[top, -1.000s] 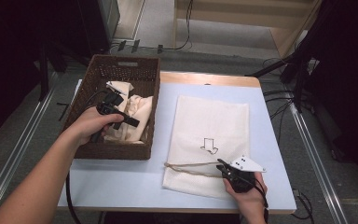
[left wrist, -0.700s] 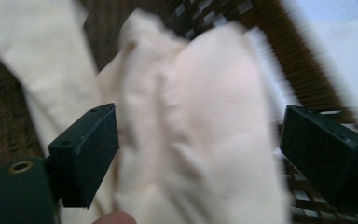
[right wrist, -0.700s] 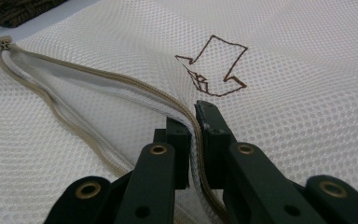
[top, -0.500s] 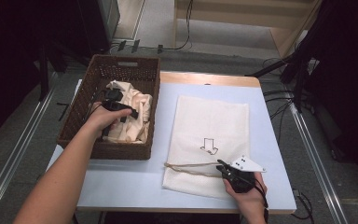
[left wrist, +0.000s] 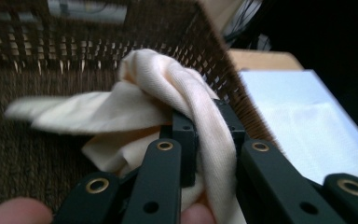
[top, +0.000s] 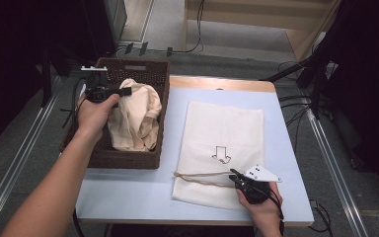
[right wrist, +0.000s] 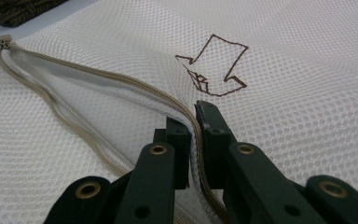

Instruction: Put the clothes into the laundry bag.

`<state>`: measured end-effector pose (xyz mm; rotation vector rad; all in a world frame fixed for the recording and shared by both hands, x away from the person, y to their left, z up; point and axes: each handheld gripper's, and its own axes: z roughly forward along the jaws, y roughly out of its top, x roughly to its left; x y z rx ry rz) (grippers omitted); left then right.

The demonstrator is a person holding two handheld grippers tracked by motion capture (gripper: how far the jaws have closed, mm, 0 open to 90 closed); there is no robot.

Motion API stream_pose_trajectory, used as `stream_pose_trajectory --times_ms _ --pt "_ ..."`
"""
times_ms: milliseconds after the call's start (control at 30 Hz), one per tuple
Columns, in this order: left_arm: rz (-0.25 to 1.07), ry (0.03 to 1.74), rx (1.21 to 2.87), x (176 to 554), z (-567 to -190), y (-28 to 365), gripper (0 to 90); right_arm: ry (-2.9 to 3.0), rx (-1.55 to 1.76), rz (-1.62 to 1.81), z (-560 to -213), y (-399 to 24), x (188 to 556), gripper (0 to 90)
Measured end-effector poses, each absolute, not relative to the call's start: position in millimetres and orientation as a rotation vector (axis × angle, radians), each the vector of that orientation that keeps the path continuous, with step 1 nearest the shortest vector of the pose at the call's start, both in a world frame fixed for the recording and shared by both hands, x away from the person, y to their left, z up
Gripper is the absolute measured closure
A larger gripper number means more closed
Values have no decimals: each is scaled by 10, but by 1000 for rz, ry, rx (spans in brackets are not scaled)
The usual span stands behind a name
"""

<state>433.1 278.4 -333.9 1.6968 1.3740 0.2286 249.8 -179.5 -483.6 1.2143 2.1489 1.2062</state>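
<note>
Left claw (top: pixel 127 91): we see it at the upper left of the high view, over the basket, its jaws having just been closing and now clamped on a fold of the cream cloth.
Left claw, close up (left wrist: pixel 208 130): in the left gripper view we find the cloth bunched between the two black jaws and draped over the right-hand one.
Cream cloth (top: pixel 135 118): we see most of it heaped inside the basket, left of centre in the high view, with its top lifted up to the claw; in the left gripper view (left wrist: pixel 168 88) it trails off toward the left of the frame.
Basket (top: pixel 128 160): we place this brown woven basket on the left part of the tabletop, its right wall just beside the mesh bag.
Right claw (top: pixel 234 175): we see it at the lower right of the high view, pinched tight on the zipper edge of the mesh bag.
Right claw, close up (right wrist: pixel 195 122): in the right gripper view the beige zipper (right wrist: pixel 98 77) runs straight between the jaws, which press on it.
Mesh bag (top: pixel 227 128): we see it lying flat on the tabletop, right of the basket, a brown arrow (top: pixel 221 154) drawn on it pointing to the lower edge of the frame; the mouth along the zipper gapes a little.
Tabletop (top: pixel 128 190): pale blue, bearing both basket and bag.
</note>
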Motion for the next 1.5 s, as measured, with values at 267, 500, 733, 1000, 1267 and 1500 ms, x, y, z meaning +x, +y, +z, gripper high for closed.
stream_pose_trajectory --times_ms 267,500,733,1000,1267,1500 --pt "-89 1268 2242 4238 -3739 2450 601 2149 1211 1195 -4841 -1788 2496 851" --pt "19 1436 2193 4408 -3843 2313 26 2148 1213 1195 -4845 -1788 2495 833" --pt "204 1454 2686 4368 -4357 1952 0 2151 1217 1201 -4845 -1795 2492 828" --pt "183 1404 2681 4347 -4326 1997 47 2152 1214 1202 -4844 -1798 2491 826" --pt "217 1402 2692 4330 -4168 2035 698 2155 1221 1202 -4846 -1794 2496 829" --pt "223 1379 2361 4304 -3868 2237 748 2151 1216 1202 -4845 -1795 2490 842"
